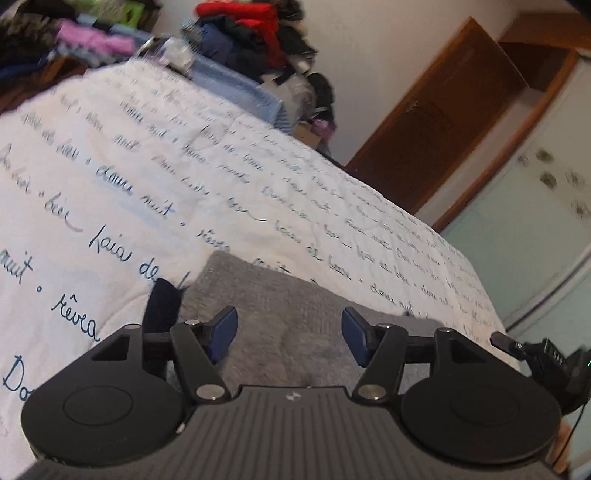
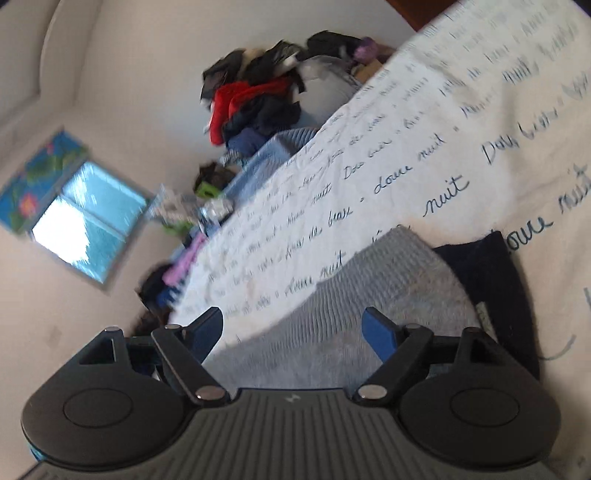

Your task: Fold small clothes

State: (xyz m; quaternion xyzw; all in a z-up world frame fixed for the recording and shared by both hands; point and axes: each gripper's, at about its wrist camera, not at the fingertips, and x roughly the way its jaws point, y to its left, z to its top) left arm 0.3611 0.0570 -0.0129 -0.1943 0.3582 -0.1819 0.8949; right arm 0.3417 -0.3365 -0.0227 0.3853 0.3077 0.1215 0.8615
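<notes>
Both my left gripper (image 1: 289, 334) and right gripper (image 2: 293, 334) hang spread and empty above the grey ribbed knit garment (image 1: 277, 306), whose released fold may, I judge, spring back open.

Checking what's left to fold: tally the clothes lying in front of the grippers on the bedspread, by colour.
Grey garment: 1
Dark navy garment: 1
Total: 2, both on the white bedspread. The heap at the far end is too blurred to count.

Both wrist cams low, close over bed (image 1: 147, 155), tilted, facing across it; share grey cloth (image 2: 369, 295), clothes pile (image 1: 251, 33).
</notes>
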